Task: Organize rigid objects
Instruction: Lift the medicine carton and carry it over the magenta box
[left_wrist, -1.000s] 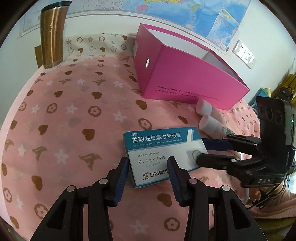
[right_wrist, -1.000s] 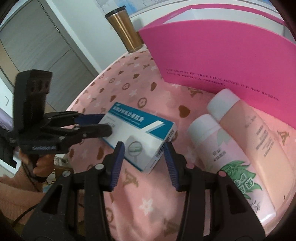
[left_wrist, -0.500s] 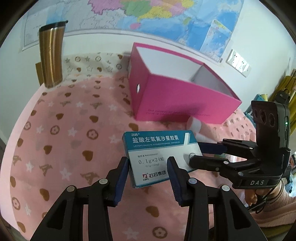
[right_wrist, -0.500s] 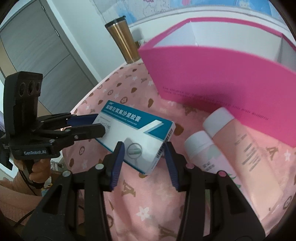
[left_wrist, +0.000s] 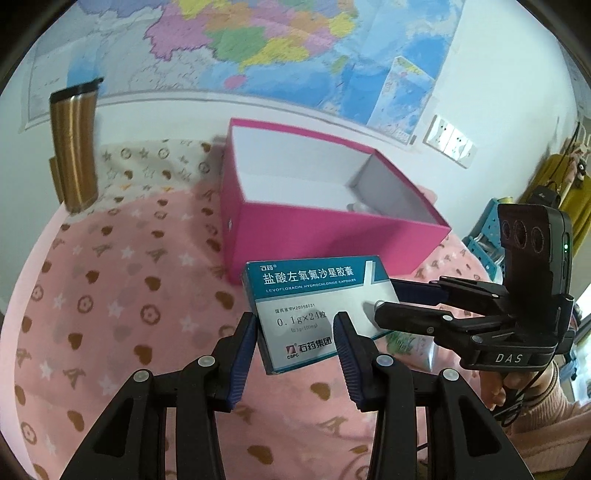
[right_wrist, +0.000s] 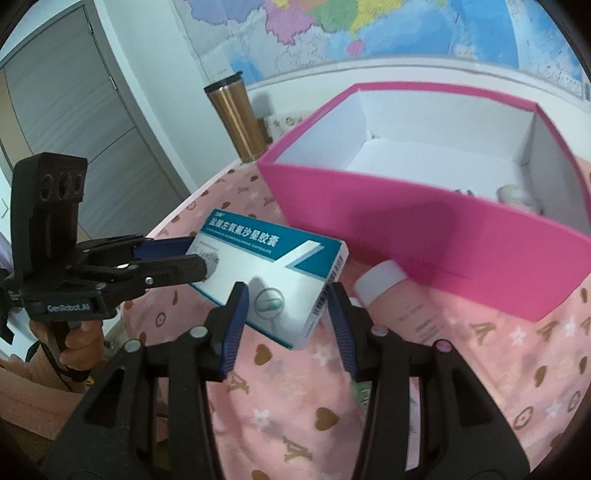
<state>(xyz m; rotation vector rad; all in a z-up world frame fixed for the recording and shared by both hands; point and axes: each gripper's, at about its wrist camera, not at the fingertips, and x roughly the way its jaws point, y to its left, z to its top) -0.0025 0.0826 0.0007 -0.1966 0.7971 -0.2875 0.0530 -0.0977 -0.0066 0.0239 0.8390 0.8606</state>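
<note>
the medicine box (left_wrist: 317, 310) is up in the air, above the pink cloth (left_wrist: 122, 302) with hearts and stars that covers the counter. two tools hold it together. the left tool (left_wrist: 295, 341) squeezes the near end of the box between its blue pads (left_wrist: 242, 358), one pad on each long side. the right tool (left_wrist: 388, 301) comes in from the right and pinches the far right end of the box, one finger on top and one below. in the right wrist view the right tool (right_wrist: 284, 314) has its pads on both sides of the box (right_wrist: 275, 275), and the left tool (right_wrist: 195, 258) grips the other end from the left. so both tools are closed on the medicine box.

the box is white and teal with writing on top. it is tilted a little.

just behind it stands the pink box (left_wrist: 332, 236), open at the top and white inside. a small pale thing (right_wrist: 517, 194) lies in its far right corner; i cannot tell what it is.

a pink bottle (right_wrist: 410, 306) with a white cap lies on the cloth, right next to the near wall of the pink box.

a gold cup (left_wrist: 74, 147) with a black lid stands far to the left, near the wall. a big map (left_wrist: 258, 48) hangs on the wall behind.

a hand (right_wrist: 79, 345) in a pink sleeve holds the left tool's handle.
</note>
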